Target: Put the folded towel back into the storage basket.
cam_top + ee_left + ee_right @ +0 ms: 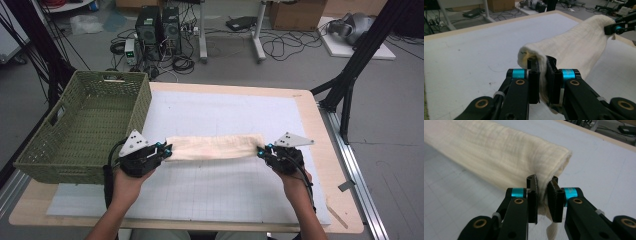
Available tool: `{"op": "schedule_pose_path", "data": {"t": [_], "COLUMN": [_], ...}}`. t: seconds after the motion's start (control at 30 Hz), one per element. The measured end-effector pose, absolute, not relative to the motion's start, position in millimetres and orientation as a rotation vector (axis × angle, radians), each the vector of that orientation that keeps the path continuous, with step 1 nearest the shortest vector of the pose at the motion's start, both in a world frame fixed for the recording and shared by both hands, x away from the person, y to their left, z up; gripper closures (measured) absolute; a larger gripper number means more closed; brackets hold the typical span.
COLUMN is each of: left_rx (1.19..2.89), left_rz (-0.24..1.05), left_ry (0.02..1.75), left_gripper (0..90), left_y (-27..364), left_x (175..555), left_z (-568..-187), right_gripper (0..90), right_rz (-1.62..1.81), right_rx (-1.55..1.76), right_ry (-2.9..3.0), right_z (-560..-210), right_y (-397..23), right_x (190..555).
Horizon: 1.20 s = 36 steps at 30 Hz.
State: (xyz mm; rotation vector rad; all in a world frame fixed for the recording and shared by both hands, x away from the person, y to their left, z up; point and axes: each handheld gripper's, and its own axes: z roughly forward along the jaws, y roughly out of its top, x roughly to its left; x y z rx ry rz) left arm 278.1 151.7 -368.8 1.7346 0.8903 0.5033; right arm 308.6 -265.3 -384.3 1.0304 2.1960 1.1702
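Each hand-held gripper, left (164, 150) and right (262, 151), clenched one cloth (215, 147) end; uneven lifting could have tugged a corner free.

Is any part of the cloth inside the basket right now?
No, the cloth hangs stretched between both grippers over the mat, right of the basket.

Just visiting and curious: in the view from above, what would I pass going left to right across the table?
Green woven basket → left gripper → cream folded cloth, stretched between both grippers → right gripper → bare wooden table edge.
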Motion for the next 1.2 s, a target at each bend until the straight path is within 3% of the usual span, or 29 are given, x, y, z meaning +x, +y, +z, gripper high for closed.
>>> {"op": "schedule_pose_path", "data": {"t": [1.2], "left_rx": [1.497], "left_rz": [0.673], "left_ry": [1.026], "left_gripper": [82.4], "left_y": [265.3], "left_x": [262.2], "left_z": [-316.9], "right_gripper": [80.5], "right_rz": [1.280], "right_rx": [0.722], "right_ry": [2.225], "right_z": [-299.6], "right_y": [-135.0], "right_x": [395.2]}}
